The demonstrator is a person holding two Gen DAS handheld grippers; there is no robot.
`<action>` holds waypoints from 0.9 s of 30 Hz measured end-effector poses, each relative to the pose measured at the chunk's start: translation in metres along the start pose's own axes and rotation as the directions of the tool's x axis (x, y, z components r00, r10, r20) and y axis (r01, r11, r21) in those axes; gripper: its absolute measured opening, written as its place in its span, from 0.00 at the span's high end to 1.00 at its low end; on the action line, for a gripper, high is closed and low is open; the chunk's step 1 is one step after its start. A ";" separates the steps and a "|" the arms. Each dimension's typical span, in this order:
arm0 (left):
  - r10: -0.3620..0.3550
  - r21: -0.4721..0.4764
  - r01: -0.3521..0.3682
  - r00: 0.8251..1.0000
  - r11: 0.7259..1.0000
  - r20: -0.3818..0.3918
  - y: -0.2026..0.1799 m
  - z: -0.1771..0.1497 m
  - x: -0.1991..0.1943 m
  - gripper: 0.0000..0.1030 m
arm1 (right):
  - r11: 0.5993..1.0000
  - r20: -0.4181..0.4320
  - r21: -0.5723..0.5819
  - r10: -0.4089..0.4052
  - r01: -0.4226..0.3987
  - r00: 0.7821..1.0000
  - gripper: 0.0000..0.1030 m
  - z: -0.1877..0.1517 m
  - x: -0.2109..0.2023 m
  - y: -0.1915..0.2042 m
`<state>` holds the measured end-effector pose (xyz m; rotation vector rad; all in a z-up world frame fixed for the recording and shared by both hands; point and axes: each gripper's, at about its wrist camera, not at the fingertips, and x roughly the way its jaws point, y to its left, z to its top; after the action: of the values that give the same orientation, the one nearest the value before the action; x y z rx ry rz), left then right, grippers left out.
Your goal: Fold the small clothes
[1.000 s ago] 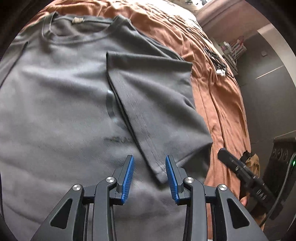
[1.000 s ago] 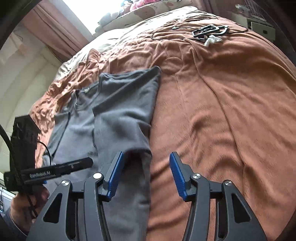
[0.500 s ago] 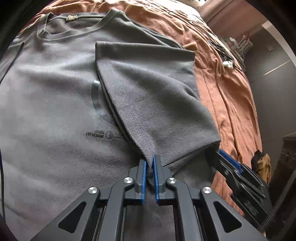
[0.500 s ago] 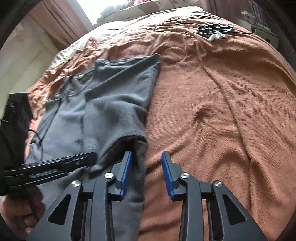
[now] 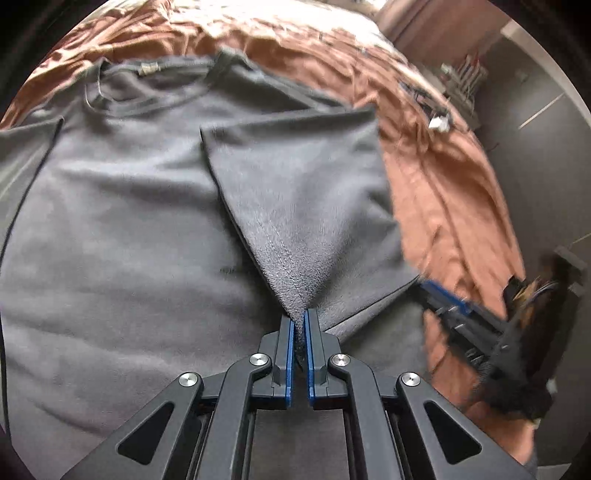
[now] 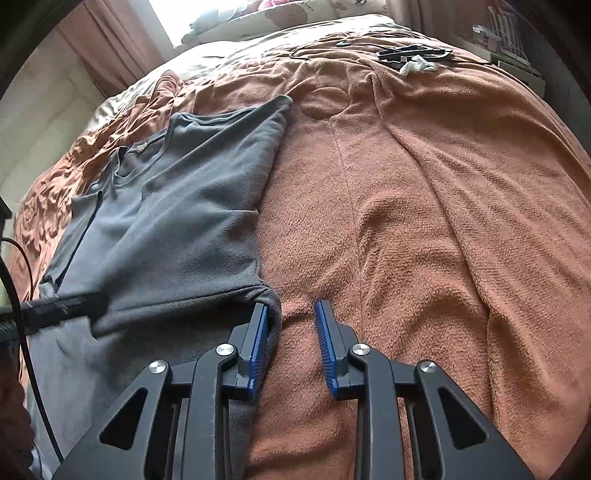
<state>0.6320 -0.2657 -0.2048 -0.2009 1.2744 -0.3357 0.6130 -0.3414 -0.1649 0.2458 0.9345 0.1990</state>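
Note:
A grey T-shirt (image 5: 129,240) lies flat on a brown blanket (image 6: 406,221), collar away from me. Its right sleeve (image 5: 295,192) is folded inward over the chest. My left gripper (image 5: 299,321) is shut on that sleeve's corner, and the cloth rises to a peak at the pads. My right gripper (image 6: 290,314) is at the shirt's right side edge (image 6: 273,306). Its jaws are closing; the grey hem lies against the left pad and the right pad rests on blanket, apart from the cloth. The right gripper also shows blurred in the left wrist view (image 5: 447,301).
Black cables and a white object (image 6: 410,57) lie at the far end of the bed. Pillows (image 6: 258,14) sit below a bright window. A shelf (image 5: 465,77) stands beside the bed. A hand (image 6: 11,424) and a cable (image 6: 22,295) are at the lower left.
The left jaws went from apart to shut on the sleeve corner and pulled it up into a peak. The right jaws narrowed and sank to the shirt's side edge.

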 end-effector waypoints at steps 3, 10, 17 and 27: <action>0.022 0.018 -0.022 1.000 1.000 -0.002 0.001 -0.003 0.012 0.95 | 1.000 -0.007 0.006 0.023 -0.023 1.000 0.78 0.002 -0.007 -0.003; -0.004 -0.009 0.004 1.000 1.000 0.015 0.012 0.001 0.014 0.95 | 0.991 0.046 0.018 0.130 -0.131 0.990 0.77 0.010 -0.032 -0.009; -0.009 0.004 0.009 1.000 1.000 0.009 0.012 0.003 0.013 0.95 | 0.991 0.015 0.036 0.129 -0.129 0.992 0.77 0.035 -0.005 0.004; -0.004 0.032 0.004 1.000 0.999 0.013 0.015 0.004 0.014 0.95 | 0.999 -0.049 -0.021 0.032 -0.033 0.998 0.77 0.015 0.023 0.010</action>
<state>0.6418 -0.2567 -0.2214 -0.1784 1.2549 -0.3575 0.6377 -0.3278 -0.1707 0.2368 0.9768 0.2466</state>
